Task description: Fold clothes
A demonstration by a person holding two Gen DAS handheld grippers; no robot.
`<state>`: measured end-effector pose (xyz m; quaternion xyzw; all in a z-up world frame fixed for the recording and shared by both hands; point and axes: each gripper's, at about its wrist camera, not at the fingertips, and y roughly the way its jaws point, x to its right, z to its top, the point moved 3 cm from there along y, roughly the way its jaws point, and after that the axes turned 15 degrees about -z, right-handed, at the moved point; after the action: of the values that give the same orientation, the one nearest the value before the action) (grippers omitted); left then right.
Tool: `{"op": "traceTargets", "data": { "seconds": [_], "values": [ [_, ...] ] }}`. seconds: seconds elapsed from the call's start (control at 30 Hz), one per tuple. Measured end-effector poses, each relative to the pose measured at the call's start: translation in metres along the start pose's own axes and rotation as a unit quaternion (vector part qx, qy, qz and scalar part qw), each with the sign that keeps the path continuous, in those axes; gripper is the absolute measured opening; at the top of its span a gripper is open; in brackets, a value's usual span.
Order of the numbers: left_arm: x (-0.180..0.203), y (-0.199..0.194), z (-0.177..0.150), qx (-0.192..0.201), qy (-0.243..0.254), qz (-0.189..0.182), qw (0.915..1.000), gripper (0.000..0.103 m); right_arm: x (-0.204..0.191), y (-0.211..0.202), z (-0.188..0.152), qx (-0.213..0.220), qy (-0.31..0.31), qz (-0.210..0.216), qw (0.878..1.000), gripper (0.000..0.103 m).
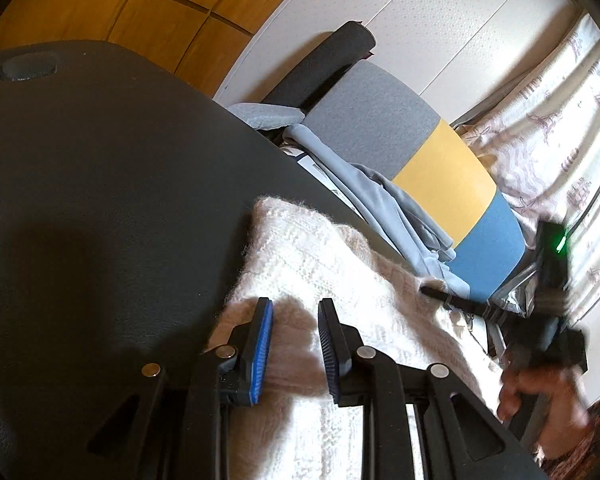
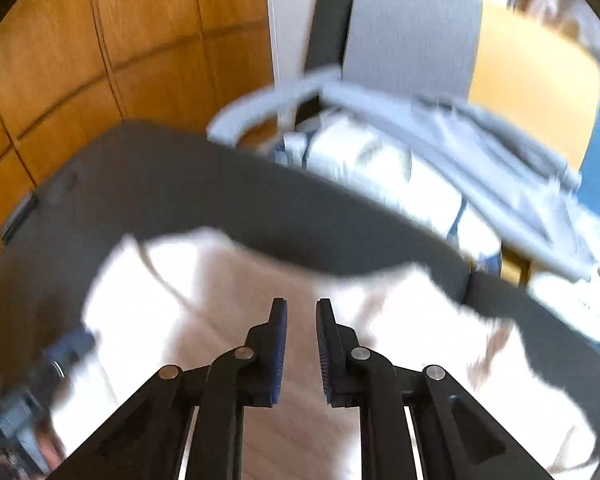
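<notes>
A cream knitted sweater (image 1: 324, 264) lies on the black table (image 1: 100, 184), reaching to the table's right edge. My left gripper (image 1: 295, 302) hovers just above the sweater's near part, open, with nothing between its blue-padded fingers. In the blurred right wrist view the sweater (image 2: 228, 288) spreads bright under my right gripper (image 2: 301, 302), which is open with a narrower gap and holds nothing. The right gripper (image 1: 552, 280) also shows at the right of the left wrist view, held by a hand (image 1: 540, 392). The left gripper (image 2: 40, 376) is a blur at the lower left.
Beyond the table's far edge stands a chair with a grey, yellow and blue backrest (image 1: 432, 160), light blue and white clothes (image 1: 388, 204) piled on its seat. A wooden floor (image 1: 120, 4) lies to the left, a patterned curtain (image 1: 560, 120) to the right.
</notes>
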<state>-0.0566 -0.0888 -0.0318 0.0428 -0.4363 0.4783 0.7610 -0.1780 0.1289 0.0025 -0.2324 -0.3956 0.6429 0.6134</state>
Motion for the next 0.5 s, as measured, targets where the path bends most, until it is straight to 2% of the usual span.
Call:
{"op": "traceTargets", "data": {
  "seconds": [0.03,0.17,0.23,0.27,0.33,0.4,0.43,0.47,0.5],
  "values": [
    [0.0,0.0,0.0,0.0,0.0,0.0,1.0,0.023,0.006,0.008,-0.003,-0.003,0.012,0.003,1.0,0.012],
    [0.001,0.0,-0.001,-0.002,0.002,0.001,1.0,0.023,0.036,0.013,0.001,0.011,0.089,-0.021,0.996,0.013],
    [0.001,0.0,-0.001,-0.002,0.003,0.002,1.0,0.023,0.052,-0.001,0.0,0.024,0.139,0.016,0.99,0.016],
    [0.001,0.0,-0.001,-0.002,0.004,0.002,1.0,0.023,0.058,-0.01,-0.001,0.035,0.149,0.018,0.988,0.016],
    [0.001,0.0,-0.002,-0.002,0.006,0.004,1.0,0.023,0.068,-0.026,-0.01,0.043,0.14,-0.003,0.989,0.017],
    [0.002,0.001,-0.002,-0.002,0.007,0.005,1.0,0.023,0.07,-0.027,-0.018,0.033,0.119,-0.006,0.992,0.025],
    [0.002,0.001,-0.002,-0.002,0.007,0.006,1.0,0.023,0.069,-0.024,-0.021,0.027,0.109,-0.004,0.994,0.037],
    [0.002,0.001,-0.002,-0.003,0.007,0.006,1.0,0.024,0.069,-0.021,-0.019,0.025,0.106,-0.006,0.994,0.044],
    [0.002,0.001,-0.002,-0.003,0.007,0.005,1.0,0.024,0.068,-0.017,-0.018,0.022,0.103,-0.009,0.994,0.044]
  ]
}}
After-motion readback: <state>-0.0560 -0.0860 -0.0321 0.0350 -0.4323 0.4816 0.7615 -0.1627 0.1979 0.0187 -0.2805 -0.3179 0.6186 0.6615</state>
